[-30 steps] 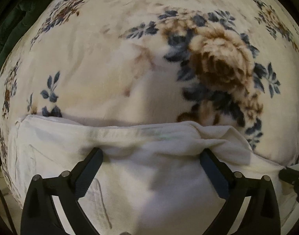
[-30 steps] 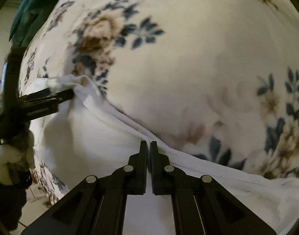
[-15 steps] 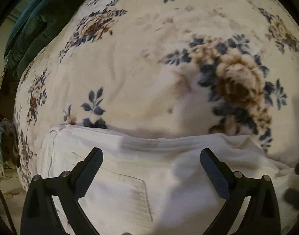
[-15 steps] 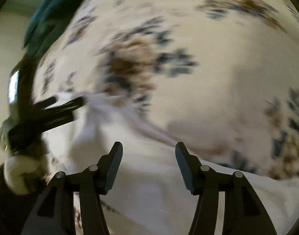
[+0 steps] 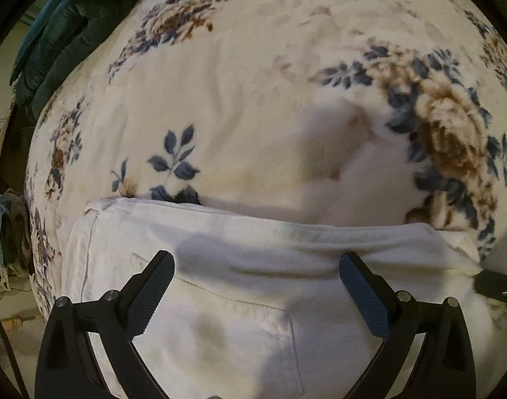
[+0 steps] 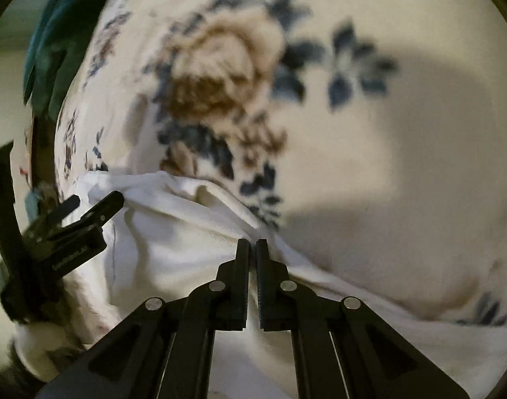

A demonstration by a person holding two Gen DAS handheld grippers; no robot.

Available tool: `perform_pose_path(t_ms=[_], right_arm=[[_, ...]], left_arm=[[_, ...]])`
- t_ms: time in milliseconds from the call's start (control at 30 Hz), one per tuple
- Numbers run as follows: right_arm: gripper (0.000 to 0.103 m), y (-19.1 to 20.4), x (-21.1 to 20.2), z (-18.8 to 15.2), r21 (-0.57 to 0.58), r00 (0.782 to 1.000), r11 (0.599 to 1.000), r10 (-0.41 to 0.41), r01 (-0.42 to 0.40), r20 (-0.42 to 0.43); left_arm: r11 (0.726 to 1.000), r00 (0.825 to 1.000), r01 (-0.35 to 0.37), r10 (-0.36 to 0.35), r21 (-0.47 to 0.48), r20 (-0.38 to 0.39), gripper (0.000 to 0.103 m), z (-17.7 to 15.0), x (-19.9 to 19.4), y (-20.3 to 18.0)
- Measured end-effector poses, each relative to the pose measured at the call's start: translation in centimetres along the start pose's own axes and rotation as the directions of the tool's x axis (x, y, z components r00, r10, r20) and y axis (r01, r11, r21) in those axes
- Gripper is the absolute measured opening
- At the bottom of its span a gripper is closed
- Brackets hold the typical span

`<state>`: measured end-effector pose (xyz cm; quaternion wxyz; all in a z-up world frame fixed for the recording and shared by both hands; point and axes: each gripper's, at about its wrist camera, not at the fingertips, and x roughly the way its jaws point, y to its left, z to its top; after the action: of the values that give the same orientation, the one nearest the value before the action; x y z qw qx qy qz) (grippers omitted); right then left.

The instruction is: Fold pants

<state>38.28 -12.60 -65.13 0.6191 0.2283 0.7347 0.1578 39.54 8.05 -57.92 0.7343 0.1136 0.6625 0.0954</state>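
Observation:
White pants (image 5: 253, 282) lie flat on a floral blanket, a back pocket (image 5: 240, 332) showing under my left gripper (image 5: 256, 261). That gripper hangs open just above the fabric, nothing between its fingers. In the right wrist view the pants (image 6: 173, 239) run along the lower half. My right gripper (image 6: 252, 244) is closing its jaws, the tips almost together, on the pants' far edge, where the cloth puckers toward them. The left gripper (image 6: 95, 199) shows at the left, open over the pants' corner. The right gripper's tip (image 5: 496, 286) peeks in at the right edge.
The cream blanket (image 5: 253, 99) with blue and brown flowers covers the bed beyond the pants. A dark teal quilt (image 5: 54, 33) lies bunched at the far left. Clothes (image 5: 7, 226) hang past the bed's left edge. A white-sleeved hand (image 6: 34, 342) holds the left gripper.
My right gripper opened, slid along the pants' far edge toward the left gripper, and shut again on that edge. The left gripper stayed open and drew back, bringing the pocket into view.

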Motion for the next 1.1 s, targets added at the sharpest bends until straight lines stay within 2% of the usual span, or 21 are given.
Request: perform_pose_path(t_ms=[67,133,167,200,233,300,367,400,433,467,500,567,633,667,700,733,767,833,900,967,1100], right_arm=[[0.009,1.3,-1.4,0.4,-0.065,1.0,0.998,-0.023,0.024,0.016],[0.018,3.0,-2.9,0.4,-0.159,0.997,0.985,-0.05,0.058,0.056],[0.034,4.5,-3.6,0.3,-0.24,0.997,0.969,-0.035,0.052,0.073],[0.058,5.5,-4.2,0.0,-0.297,0.997,0.953,-0.036,0.055,0.071],[0.066,6.7,-4.0,0.0,-0.362,0.997,0.93,-0.04,0.059,0.06],[0.07,8.9,-2.4,0.2,-0.488,0.996,0.869,-0.088,0.081,0.008],[0.07,10.3,0.0,1.0,-0.561,0.982,0.814,-0.19,0.152,-0.01],[0.067,10.3,0.6,1.2,-0.584,0.975,0.793,-0.222,0.175,-0.008],[0.057,10.6,1.4,1.6,-0.604,0.969,0.772,-0.249,0.197,-0.002],[0.017,10.4,2.3,2.1,-0.603,0.966,0.775,-0.257,0.188,-0.029],[0.008,10.1,2.9,2.5,-0.568,0.973,0.811,-0.219,0.136,-0.079],[0.007,8.8,3.0,3.5,-0.438,0.981,0.899,-0.088,0.003,-0.174],[0.006,5.8,2.8,4.9,-0.267,0.977,0.958,0.05,-0.106,-0.209],[0.007,3.5,2.9,5.7,-0.176,0.979,0.979,0.065,-0.1,-0.194],[0.008,1.6,2.9,6.4,-0.113,0.982,0.989,0.07,-0.09,-0.173],[0.008,0.5,2.8,6.6,-0.07,0.981,0.991,0.101,-0.114,-0.168],[0.01,0.6,2.7,6.4,-0.066,0.979,0.99,0.114,-0.126,-0.169],[0.019,1.4,1.5,5.9,-0.108,0.984,0.989,0.086,-0.103,-0.153],[0.051,2.5,-0.8,5.3,-0.162,0.995,0.986,0.031,-0.045,-0.092],[0.066,2.8,-3.0,4.0,-0.227,0.998,0.973,-0.053,0.048,-0.017],[0.066,-0.1,-4.7,2.5,-0.21,0.987,0.969,-0.146,0.129,-0.066]], left_arm=[[1.0,1.0,-0.001,0.001,-0.004,0.011,0.103,0.0,-0.3,0.5],[1.0,1.0,-0.002,0.002,-0.015,0.027,0.103,0.1,-0.7,1.2],[1.0,1.0,0.0,0.001,-0.023,0.031,0.103,0.0,-0.9,1.7],[0.999,0.999,0.004,-0.003,-0.035,0.033,0.103,0.0,-1.0,2.1],[0.999,0.999,0.006,-0.004,-0.049,0.034,0.103,-0.1,-1.1,2.6],[0.998,0.999,0.0,0.002,-0.066,0.032,0.103,-0.3,-1.1,3.4],[0.997,1.0,0.0,0.002,-0.078,0.026,0.103,-0.5,-0.9,3.9],[0.997,1.0,-0.002,0.004,-0.078,0.024,0.103,-0.6,-0.7,4.1],[0.997,1.0,-0.003,0.005,-0.077,0.02,0.103,-0.7,-0.6,4.3],[0.997,1.0,-0.001,0.002,-0.079,0.017,0.103,-0.8,-0.5,4.4],[0.997,1.0,0.003,-0.001,-0.083,0.017,0.103,-0.8,-0.4,4.6],[0.996,1.0,0.007,-0.006,-0.088,0.02,0.103,-1.0,-0.4,4.9],[0.996,1.0,0.009,-0.007,-0.092,0.019,0.103,-1.0,-0.2,5.1],[0.996,1.0,0.006,-0.005,-0.089,0.013,0.103,-1.0,0.1,5.2],[0.996,1.0,0.006,-0.006,-0.087,0.006,0.103,-1.1,0.4,5.2],[0.996,1.0,0.009,-0.009,-0.089,0.0,0.103,-1.1,0.5,5.3],[0.996,1.0,0.013,-0.013,-0.092,-0.002,0.103,-1.1,0.6,5.4],[0.996,1.0,0.015,-0.015,-0.091,0.003,0.103,-1.2,0.4,5.5],[0.996,1.0,0.02,-0.019,-0.088,0.011,0.103,-1.3,0.0,5.4],[0.996,0.999,0.035,-0.034,-0.081,0.015,0.103,-1.3,-0.4,5.0],[0.999,1.0,0.025,-0.025,-0.038,0.01,0.103,-1.4,-0.2,3.3]])
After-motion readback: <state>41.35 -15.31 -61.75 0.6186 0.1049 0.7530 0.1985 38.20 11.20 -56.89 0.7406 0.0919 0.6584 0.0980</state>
